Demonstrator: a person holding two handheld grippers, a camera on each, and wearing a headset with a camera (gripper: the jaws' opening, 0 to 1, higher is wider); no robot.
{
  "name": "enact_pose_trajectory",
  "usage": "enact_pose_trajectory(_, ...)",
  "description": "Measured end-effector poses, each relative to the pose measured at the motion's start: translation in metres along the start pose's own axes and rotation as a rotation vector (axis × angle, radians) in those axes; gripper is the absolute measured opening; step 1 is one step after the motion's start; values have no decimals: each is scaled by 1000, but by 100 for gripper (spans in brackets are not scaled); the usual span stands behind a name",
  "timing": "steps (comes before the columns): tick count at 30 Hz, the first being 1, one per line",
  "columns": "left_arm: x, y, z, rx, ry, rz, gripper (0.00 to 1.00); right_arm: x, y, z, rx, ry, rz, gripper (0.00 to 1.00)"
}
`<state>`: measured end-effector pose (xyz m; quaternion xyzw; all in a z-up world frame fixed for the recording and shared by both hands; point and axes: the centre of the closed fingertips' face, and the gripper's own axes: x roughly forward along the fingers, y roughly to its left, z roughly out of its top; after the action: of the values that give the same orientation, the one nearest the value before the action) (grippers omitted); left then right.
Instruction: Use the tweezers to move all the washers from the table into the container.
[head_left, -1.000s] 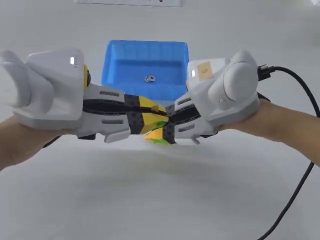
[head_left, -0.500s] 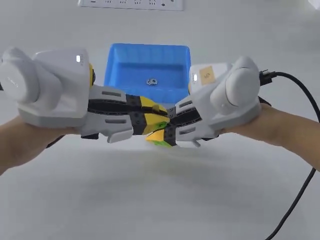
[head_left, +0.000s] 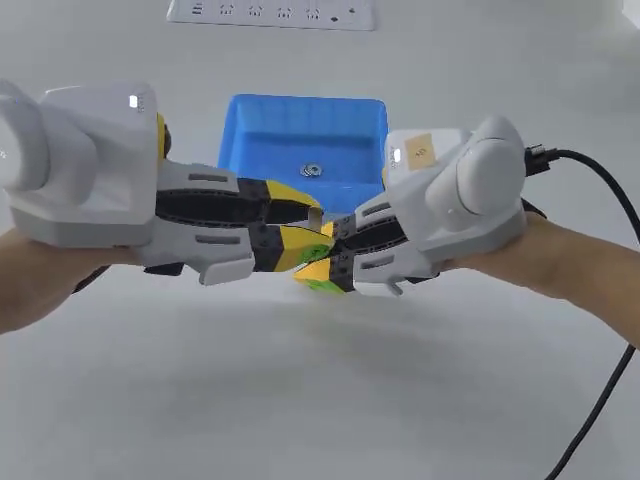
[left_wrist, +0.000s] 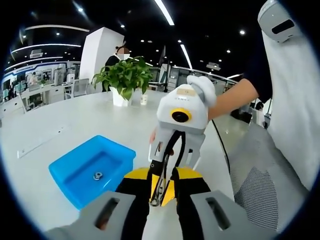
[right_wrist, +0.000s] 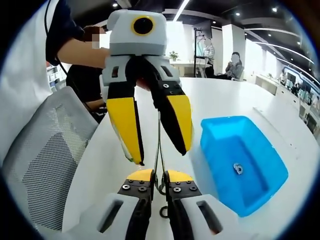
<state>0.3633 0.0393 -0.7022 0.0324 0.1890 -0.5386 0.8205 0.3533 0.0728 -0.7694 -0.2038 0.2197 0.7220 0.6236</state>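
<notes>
Screening container (head_left: 270, 130), left tool (left_wrist: 163, 176), right tool (right_wrist: 154, 176) pinching tweezers (left_wrist: 159, 189), power strip (head_left: 272, 14) beyond

A white tabletop (head_left: 300, 400) spreads wide, with a white power strip (head_left: 272, 14) lying at its far edge. In the left gripper view a leafy potted plant (left_wrist: 122, 80) stands farther along the surface, in a white pot, and a grey mesh chair (left_wrist: 270, 185) sits beside the tabletop.

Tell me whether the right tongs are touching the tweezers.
Touching. The right gripper view shows the right tongs shut on the tweezers, whose thin metal arms run out from between the two jaws.
</notes>
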Motion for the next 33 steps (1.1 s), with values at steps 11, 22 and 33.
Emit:
enact_pose_trajectory(11, -25, 7, -9, -81, -49, 117, 24, -15, -12, 7, 20, -7, -48, 10)
enact_pose_trajectory(22, -48, 16, -10, -108, -55, 206, 37, -42, -9, 42, -3, -31, -59, 10)
enact_pose_trajectory(33, -54, 13, -15, -143, -37, 240, 47, -58, -38, 89, -79, -81, -93, 10)
